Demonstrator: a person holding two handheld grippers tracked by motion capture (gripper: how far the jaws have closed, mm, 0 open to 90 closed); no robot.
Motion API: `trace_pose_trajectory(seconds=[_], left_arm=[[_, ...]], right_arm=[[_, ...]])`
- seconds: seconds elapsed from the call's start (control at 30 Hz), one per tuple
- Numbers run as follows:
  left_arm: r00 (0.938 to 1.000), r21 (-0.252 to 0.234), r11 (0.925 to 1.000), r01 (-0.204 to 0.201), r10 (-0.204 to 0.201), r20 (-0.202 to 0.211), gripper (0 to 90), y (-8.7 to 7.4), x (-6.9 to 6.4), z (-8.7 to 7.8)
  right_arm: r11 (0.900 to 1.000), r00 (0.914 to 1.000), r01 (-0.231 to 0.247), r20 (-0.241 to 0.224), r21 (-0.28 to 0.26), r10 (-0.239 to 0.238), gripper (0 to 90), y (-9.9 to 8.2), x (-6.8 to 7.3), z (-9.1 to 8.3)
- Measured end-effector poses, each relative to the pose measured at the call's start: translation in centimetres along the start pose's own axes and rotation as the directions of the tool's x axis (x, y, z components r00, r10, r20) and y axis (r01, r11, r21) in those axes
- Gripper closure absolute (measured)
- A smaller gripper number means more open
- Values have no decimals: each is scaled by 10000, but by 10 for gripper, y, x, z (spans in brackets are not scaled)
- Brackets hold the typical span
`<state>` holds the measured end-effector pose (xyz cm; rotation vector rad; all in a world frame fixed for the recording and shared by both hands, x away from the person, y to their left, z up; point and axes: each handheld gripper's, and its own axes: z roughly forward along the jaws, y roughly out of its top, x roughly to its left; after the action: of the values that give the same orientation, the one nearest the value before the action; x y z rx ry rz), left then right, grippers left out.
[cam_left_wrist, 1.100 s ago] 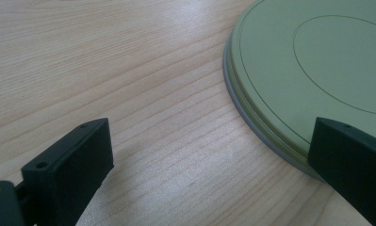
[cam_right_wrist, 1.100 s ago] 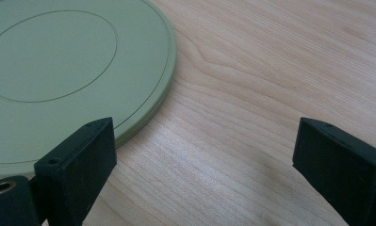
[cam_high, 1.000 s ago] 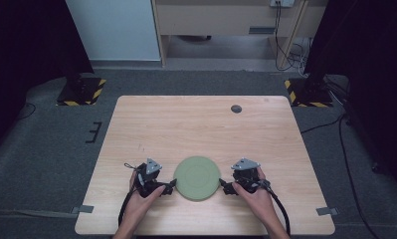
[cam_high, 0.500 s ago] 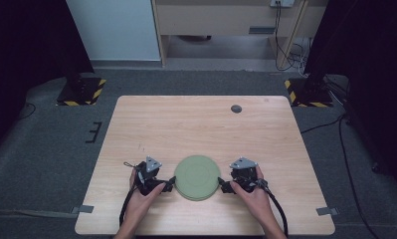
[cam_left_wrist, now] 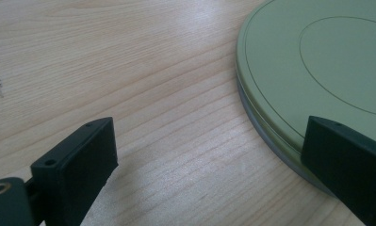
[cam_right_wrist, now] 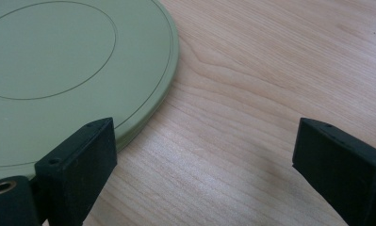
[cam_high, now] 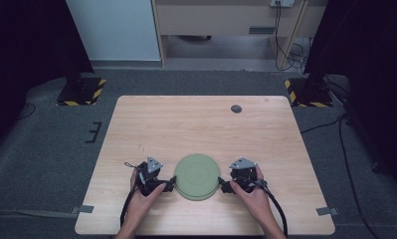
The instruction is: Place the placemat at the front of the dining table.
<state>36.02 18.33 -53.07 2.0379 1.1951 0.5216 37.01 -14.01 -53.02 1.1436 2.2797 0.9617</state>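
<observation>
The pale wooden rectangular worktop (cam_high: 206, 129) carries a round, flat sage-green disc with a raised rim (cam_high: 197, 176), which lies near the front edge, midway between the person's two hands. A small dark round spot (cam_high: 236, 108) sits well apart from it, toward the far right of the worktop.

The step in hand looks like a two-sided approach to the disc. The left gripper (cam_high: 167, 182) stands at its left edge and the right gripper (cam_high: 225, 186) at its right edge, each with jaws spread wide and holding nothing. The next move, as I judge it, calls for each gripper to get a purchase on the thin rim, then both to lift evenly so the disc stays level.

The high view gives the symmetry of the two hands about the disc, but not the gap at the jaws. The left gripper view shows one jaw already over the disc's rim (cam_left_wrist: 270, 117), with a second grey layer beneath the green. The right gripper view shows its near jaw against the disc (cam_right_wrist: 82, 70) and the other over bare wood.
</observation>
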Motion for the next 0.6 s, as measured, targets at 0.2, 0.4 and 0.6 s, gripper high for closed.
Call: trace_pose_trajectory(seconds=[0.2,0.4,0.6], left_arm=[[9998,-7,10000,96,-96,-148,1,1,0,2],[9984,-62,10000,55,-58,-567,4,5,-3,5],[9996,-39,9997,251,-251,-99,35,3,0,3]], right_arm=[[9999,9999,-100,106,-66,101,64,1,-1,2],[9995,9991,-267,326,-168,272,61,2,-3,5],[9994,9992,-321,212,-160,325,76,2,-3,3]])
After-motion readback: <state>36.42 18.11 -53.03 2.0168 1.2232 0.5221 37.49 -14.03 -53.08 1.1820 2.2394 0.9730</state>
